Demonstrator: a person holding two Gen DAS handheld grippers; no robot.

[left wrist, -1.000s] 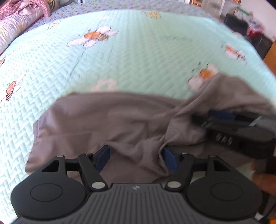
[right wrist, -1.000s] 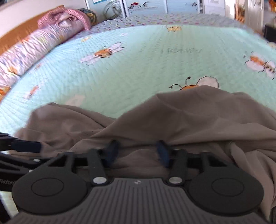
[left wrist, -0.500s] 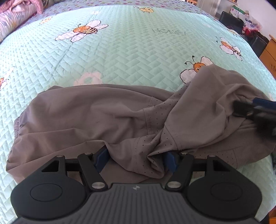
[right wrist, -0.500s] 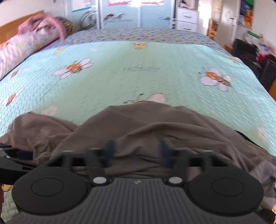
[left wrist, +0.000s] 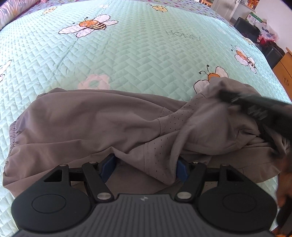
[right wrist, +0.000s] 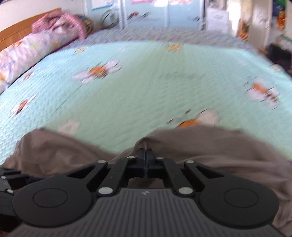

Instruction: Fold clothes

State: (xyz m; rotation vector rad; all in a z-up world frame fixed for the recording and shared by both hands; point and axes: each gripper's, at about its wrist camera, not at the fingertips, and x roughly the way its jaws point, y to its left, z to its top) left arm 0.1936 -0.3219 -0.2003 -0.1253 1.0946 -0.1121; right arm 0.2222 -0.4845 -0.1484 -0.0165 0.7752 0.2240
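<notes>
A bed fills both views, covered by a mint-green quilted bedspread (left wrist: 138, 54) printed with bees. A wooden headboard (right wrist: 21, 31) and a floral bolster (right wrist: 31, 49) lie far left. Wardrobe doors (right wrist: 146, 12) stand at the far end. A wooden cabinet (left wrist: 283, 71) stands right. Daylight is bright.

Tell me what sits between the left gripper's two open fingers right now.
In the left wrist view, a bunched fold of the grey garment, its perforated panel, lies between the left gripper's blue fingers; they stand wide apart, not closed on it.
</notes>
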